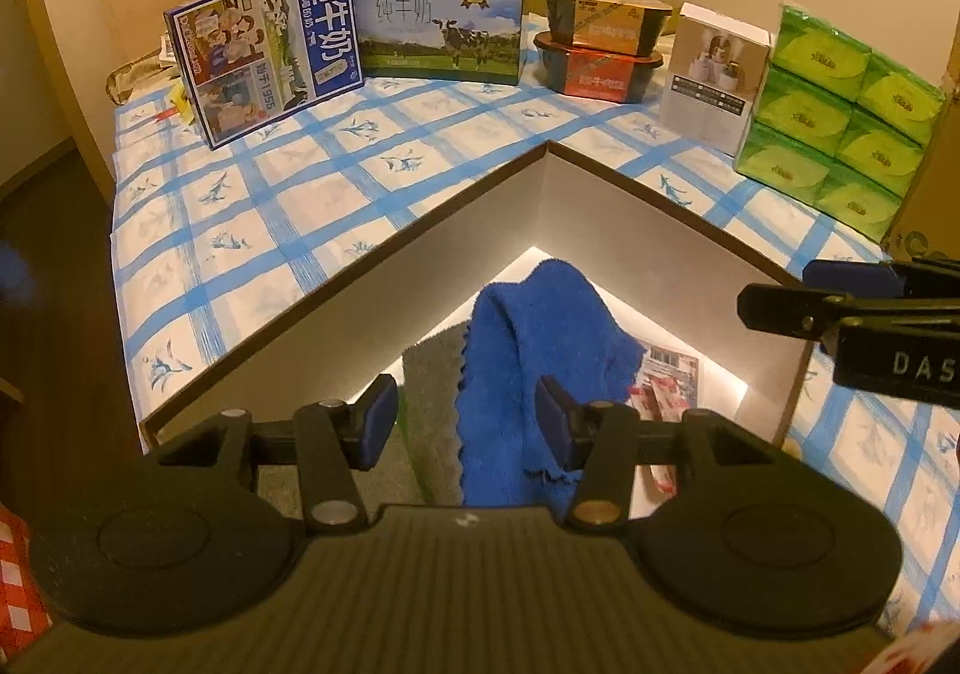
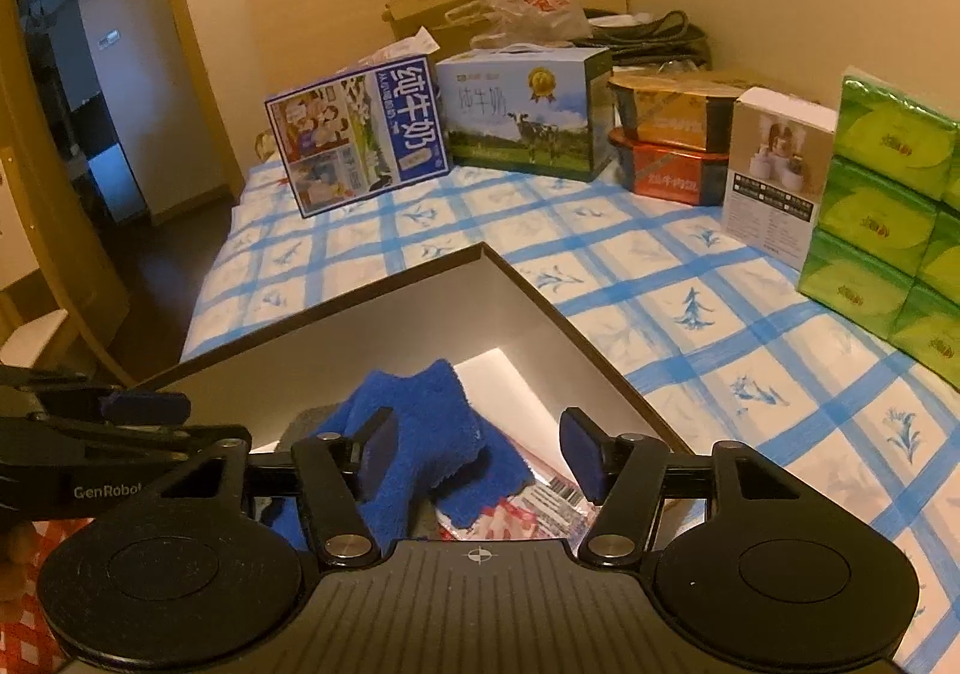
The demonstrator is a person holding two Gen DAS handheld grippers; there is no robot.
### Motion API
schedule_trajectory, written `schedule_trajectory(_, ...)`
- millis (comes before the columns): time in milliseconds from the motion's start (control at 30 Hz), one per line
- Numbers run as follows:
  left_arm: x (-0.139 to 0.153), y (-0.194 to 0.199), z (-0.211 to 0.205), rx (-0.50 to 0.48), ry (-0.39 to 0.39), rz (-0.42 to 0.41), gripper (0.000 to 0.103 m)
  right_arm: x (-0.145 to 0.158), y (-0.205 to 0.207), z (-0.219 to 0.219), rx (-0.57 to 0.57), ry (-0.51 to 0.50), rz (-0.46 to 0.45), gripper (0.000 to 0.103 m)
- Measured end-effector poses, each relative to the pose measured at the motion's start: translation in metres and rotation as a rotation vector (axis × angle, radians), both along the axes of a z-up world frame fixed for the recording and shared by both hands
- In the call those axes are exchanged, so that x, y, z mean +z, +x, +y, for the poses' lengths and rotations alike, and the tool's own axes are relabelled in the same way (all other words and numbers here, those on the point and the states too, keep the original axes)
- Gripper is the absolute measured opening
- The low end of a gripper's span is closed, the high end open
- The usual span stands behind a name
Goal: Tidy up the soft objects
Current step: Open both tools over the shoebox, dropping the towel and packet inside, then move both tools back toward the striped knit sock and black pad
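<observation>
Both grippers' jaws part-open, empty, over box (image 1: 336, 308) on blue-checked bedspread (image 1: 252, 206); cream walls.

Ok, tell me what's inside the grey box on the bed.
Inside the open grey box lie a crumpled blue fleece cloth, a grey towel beside it, and red-and-white printed packets. The cloth covers whatever lies beneath.
</observation>
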State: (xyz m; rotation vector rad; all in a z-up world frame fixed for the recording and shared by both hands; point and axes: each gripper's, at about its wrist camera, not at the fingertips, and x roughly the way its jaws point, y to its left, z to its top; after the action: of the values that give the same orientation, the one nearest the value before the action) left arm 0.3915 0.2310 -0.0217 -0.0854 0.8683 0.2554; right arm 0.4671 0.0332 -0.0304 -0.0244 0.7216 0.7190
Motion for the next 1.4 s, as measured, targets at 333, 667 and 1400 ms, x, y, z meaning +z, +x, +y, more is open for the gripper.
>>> schedule_trajectory(333, 0.016, -0.03, -0.023, -0.02, 0.006, -0.023, 0.049, 0.007, -0.037, -0.034, 0.014, 0.047, 0.031, 0.061)
schedule_trajectory(667, 0.024, -0.081, -0.053, -0.048, -0.001, -0.031, 0.05, 0.013, -0.088, -0.074, -0.02, 0.106, 0.044, 0.062)
schedule_trajectory(1400, -0.02, -0.152, -0.145, -0.146, -0.134, 0.053, 0.05, -0.032, -0.201, -0.176, -0.175, 0.015, 0.128, 0.062)
